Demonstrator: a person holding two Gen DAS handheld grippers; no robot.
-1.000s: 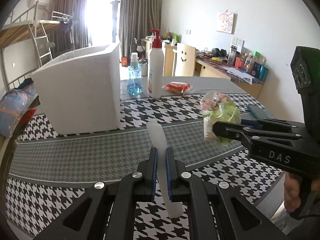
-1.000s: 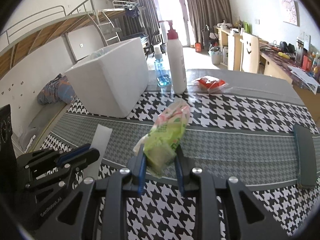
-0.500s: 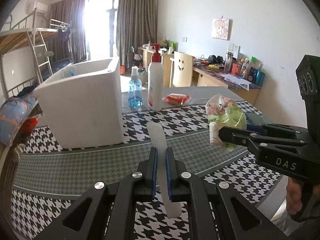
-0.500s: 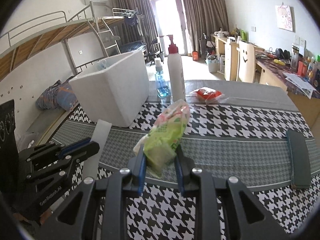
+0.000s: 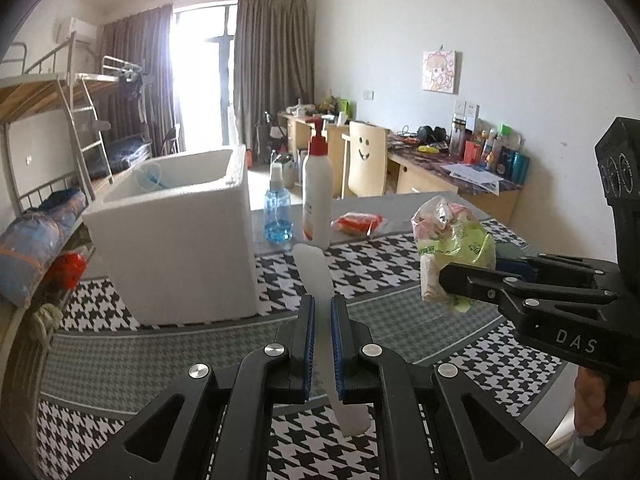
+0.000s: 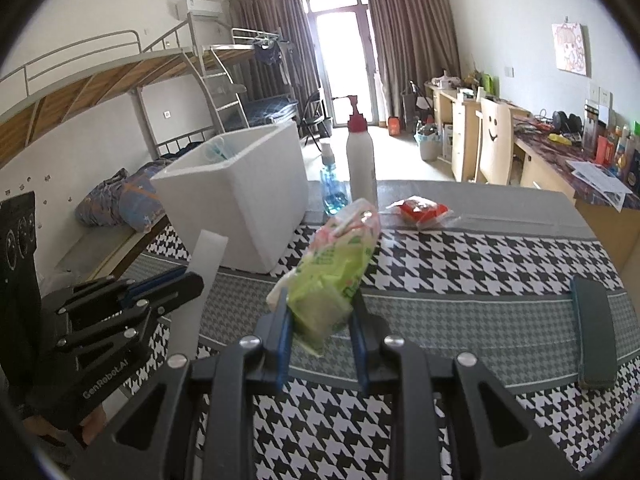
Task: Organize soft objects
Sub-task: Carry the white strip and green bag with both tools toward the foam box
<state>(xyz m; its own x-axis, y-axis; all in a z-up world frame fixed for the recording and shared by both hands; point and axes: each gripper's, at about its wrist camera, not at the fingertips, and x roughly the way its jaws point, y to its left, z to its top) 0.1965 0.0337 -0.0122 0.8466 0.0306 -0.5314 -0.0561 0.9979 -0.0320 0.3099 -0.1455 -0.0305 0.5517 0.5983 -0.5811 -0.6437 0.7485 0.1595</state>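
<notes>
While clamped, foam strip [image 5: 316,280] upright — perhaps tilted

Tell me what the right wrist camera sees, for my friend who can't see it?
The right gripper pinches a crinkly green and pink bag above a checked table. A white foam box stands behind, and the left gripper holds a white strip.

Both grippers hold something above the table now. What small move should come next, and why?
Probably carry both toward the white foam box. The left gripper is shut on a white strip, the right gripper on a green packet, both clear of the table, and the box is open.
</notes>
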